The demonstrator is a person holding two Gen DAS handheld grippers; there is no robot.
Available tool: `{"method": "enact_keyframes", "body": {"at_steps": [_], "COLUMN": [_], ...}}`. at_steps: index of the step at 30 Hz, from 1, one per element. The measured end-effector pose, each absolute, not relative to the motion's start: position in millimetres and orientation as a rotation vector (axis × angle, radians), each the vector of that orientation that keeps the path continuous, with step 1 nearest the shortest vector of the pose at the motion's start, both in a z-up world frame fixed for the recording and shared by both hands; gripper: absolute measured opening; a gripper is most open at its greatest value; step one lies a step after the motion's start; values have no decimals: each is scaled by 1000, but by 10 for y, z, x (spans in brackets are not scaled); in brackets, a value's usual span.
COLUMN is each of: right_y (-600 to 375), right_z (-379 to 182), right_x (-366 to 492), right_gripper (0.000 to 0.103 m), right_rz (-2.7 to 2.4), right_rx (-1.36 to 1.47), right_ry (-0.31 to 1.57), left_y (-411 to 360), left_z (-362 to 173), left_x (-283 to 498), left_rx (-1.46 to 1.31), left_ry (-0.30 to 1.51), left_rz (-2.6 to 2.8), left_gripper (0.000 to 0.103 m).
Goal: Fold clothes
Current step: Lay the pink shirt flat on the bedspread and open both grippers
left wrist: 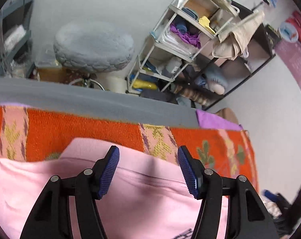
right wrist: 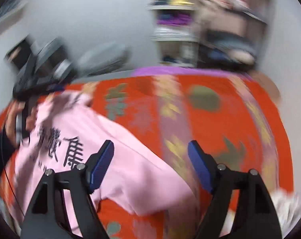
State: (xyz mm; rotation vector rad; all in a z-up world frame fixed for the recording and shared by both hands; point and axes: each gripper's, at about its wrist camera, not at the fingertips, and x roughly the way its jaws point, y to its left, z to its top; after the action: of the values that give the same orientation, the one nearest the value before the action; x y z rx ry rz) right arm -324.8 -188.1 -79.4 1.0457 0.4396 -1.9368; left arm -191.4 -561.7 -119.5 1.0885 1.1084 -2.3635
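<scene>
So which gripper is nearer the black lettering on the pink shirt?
Right. The right gripper hangs open just beside the lettering. The left gripper, also open, is over plain pink shirt, with only a corner of the print in its view.

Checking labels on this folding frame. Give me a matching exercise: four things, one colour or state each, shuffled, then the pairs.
Things:
1. shirt
2. blanket
3. cushion
4. right gripper

Colour or state:
A. orange, patterned
B. open, nothing between the pads
C. pink, black lettering
D. grey, quilted

Pairs: 1-C, 2-A, 3-D, 4-B
</scene>
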Motion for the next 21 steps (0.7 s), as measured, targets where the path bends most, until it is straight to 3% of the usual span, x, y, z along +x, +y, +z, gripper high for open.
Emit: {"method": "enact_keyframes", "body": {"at_steps": [4,9,10,14,21], "right_y": [-2741,-3145,-3171,-3214,-3026], "right_z": [-1181,-1535,-1567,-1426,-1290], "right_x": [-3269,-3226,-3186,-3141,-4018], "right_gripper": [32,29,8,7,10], "right_rz": [-1748,-1598,-1595,-1670,-1935], "right_rx": [1036,1080,1061,956,1249], "right_ry": [682,922,965,1041,471], "left_y": [-5528,-5358,-5347,-5367,-5482], "left_z": [-1207,-1343,-1390,-1485,-1500], "left_x": [-1682,-1422,-1415,-1409,-1335], "left_rx": [1169,1329,1355,1344,1263], "left_ry": [1137,1002,962,808,842], "left_rz": [-2369,-2389,-2381,-2355,-2268], "left_gripper": [61,61,61,61,61]}}
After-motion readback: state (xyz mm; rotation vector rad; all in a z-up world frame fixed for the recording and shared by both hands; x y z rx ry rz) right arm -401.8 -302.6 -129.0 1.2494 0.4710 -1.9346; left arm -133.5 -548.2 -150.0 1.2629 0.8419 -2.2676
